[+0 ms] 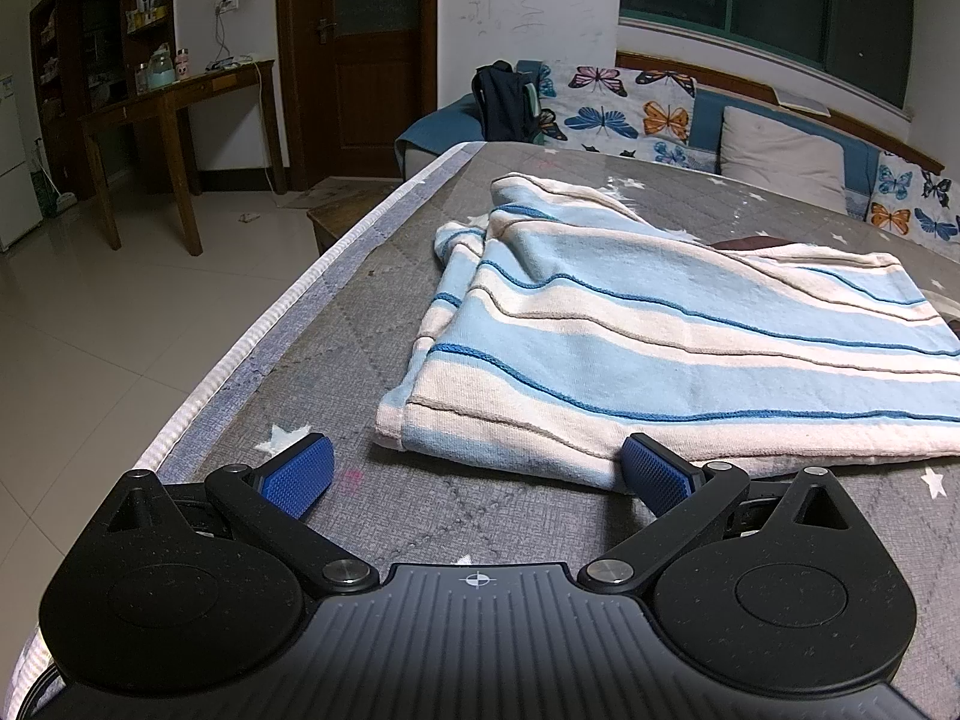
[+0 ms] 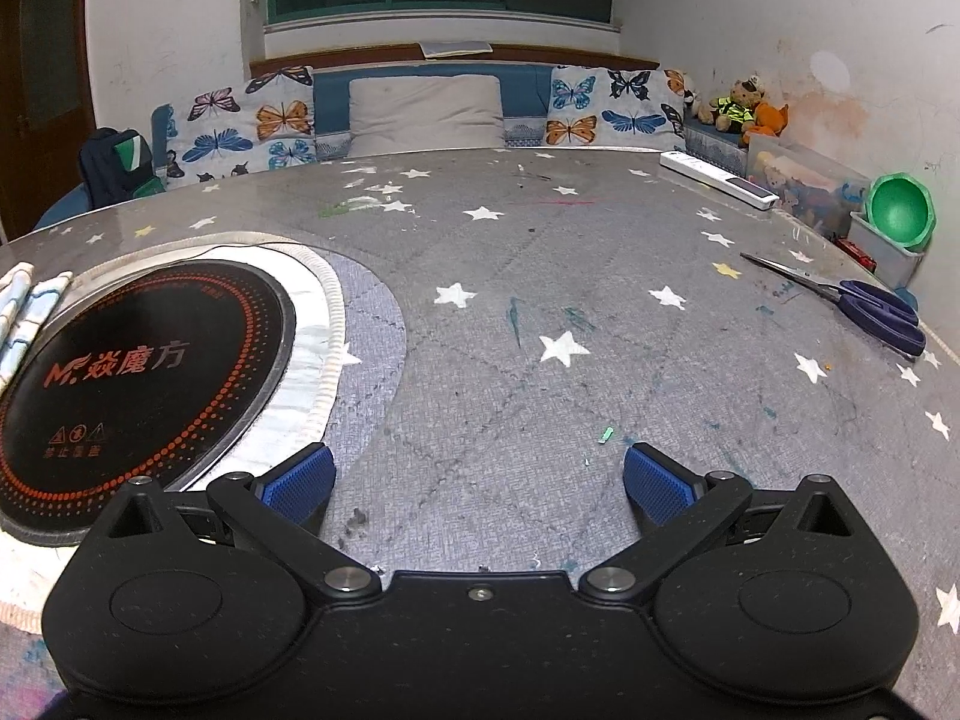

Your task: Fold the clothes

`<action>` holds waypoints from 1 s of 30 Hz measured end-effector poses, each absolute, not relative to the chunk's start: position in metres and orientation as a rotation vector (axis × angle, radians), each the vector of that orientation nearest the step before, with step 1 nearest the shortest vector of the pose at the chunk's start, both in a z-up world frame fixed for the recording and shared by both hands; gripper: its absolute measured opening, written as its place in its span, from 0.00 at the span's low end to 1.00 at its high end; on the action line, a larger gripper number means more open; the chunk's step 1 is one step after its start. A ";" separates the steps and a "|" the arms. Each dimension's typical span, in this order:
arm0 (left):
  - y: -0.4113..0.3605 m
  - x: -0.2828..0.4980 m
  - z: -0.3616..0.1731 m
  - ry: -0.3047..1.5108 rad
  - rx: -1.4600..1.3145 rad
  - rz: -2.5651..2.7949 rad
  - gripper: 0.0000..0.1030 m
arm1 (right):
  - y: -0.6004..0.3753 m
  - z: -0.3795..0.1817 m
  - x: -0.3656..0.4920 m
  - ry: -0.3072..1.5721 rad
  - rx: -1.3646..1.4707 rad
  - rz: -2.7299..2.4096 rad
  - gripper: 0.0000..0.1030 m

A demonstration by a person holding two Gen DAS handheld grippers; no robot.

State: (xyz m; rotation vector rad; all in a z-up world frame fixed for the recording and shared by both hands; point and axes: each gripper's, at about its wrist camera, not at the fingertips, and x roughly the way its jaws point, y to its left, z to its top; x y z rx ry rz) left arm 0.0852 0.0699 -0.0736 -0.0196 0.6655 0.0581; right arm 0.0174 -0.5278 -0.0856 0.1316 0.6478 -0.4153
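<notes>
While the striped garment is lying folded on the star-print table cover, you are holding both grippers spread wide and gripping nothing.

Your left gripper is sitting just short of the garment's near hem, its right blue pad touching or nearly touching that edge and its left pad over bare cover beside the garment. Your right gripper is hovering over bare cover well to the garment's right, where only a strip of the garment is showing at the far left, just beyond the round black cooktop. Scissors and a white remote are lying far from the garment, toward the table's right rim.
</notes>
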 end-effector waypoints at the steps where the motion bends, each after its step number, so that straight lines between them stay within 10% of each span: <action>1: 0.070 0.085 -0.074 0.665 -0.020 0.058 1.00 | -0.528 -0.086 0.017 0.648 0.131 -0.415 1.00; 30: 0.070 0.084 -0.071 0.646 -0.039 0.087 1.00 | -0.529 -0.086 0.018 0.647 0.132 -0.415 1.00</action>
